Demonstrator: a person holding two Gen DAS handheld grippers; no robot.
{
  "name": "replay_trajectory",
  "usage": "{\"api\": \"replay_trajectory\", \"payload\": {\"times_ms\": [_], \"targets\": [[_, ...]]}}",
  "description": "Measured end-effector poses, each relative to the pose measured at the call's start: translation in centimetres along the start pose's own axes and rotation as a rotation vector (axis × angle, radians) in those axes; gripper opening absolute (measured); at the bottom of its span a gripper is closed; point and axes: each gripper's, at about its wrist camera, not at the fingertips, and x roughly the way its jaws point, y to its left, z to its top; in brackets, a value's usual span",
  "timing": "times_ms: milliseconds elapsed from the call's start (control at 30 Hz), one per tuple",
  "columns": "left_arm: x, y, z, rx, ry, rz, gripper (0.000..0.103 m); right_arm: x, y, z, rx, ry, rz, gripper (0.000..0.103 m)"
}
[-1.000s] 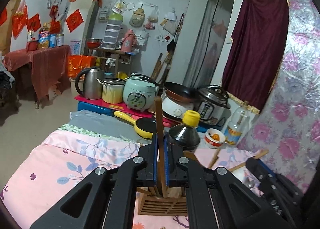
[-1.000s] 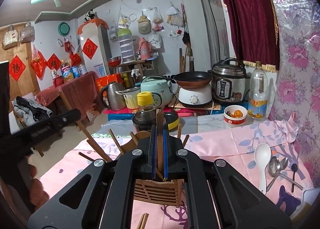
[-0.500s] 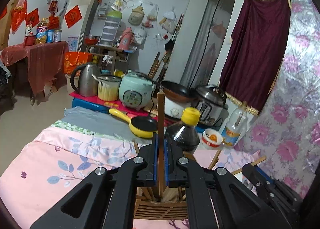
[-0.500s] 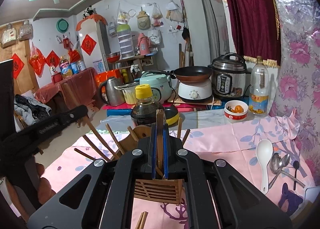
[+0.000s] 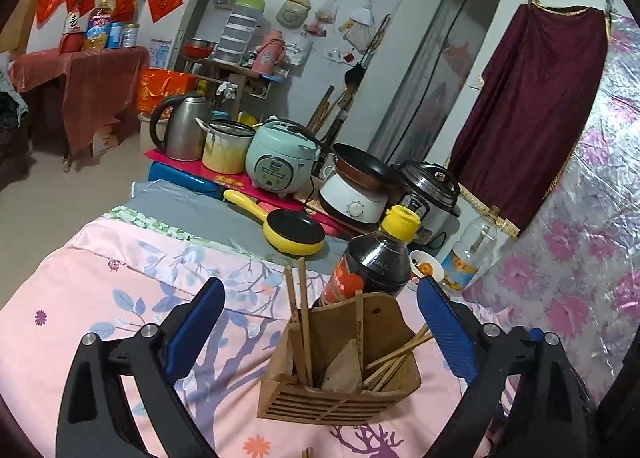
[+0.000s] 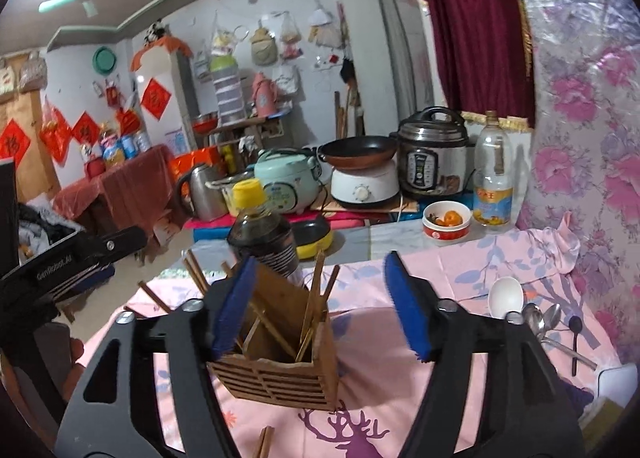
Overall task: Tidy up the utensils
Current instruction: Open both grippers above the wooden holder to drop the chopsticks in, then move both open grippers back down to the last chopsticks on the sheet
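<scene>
With both my grippers spread wide and empty, left gripper (image 5: 318, 328) and right gripper (image 6: 320, 306) flank the wooden holder (image 5: 340, 370) on the pink tablecloth (image 5: 120, 298), chopsticks (image 5: 302, 322) standing inside. White spoon (image 6: 505, 296) and metal spoons (image 6: 540, 318) lie far right, probably next. Metal looks slippery and thin; I'd pinch mid-handle. Ceramic seems chip-prone, so grip gently.

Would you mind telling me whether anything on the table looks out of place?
Yes: a chopstick pair lies loose on the pink tablecloth in front of the wooden chopstick holder, and the spoons lie unsorted at the right.
</scene>
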Motion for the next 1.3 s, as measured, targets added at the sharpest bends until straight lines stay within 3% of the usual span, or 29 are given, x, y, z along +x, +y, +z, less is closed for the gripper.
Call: {"api": "replay_trajectory", "payload": {"times_ms": [200,467,767,1033,1300], "targets": [[0.2,0.9,0.2,-0.045,0.028,-0.001,0.097,-0.1,-1.4,0.2,0.060,-0.002,0.003,0.083],[0.2,1.3,0.3,-0.057,0.031,0.008,0.097,0.5,-2.5,0.1,0.131,0.031,0.033,0.086],[-0.9,-0.4,-1.5,0.038,0.005,0.085,0.097,-0.6,-2.4,0.0,0.170,0.034,0.086,0.088],[-2.9,-1.3,-4.8,0.081,0.002,0.148,0.097,-3.5,-2.2,-0.6,0.183,0.027,0.112,0.089],[-5.1,-3.4,-8.5,0.187,-0.020,0.236,0.097,-6.4,-1.7,-1.6,0.188,0.032,0.125,0.092]]}}
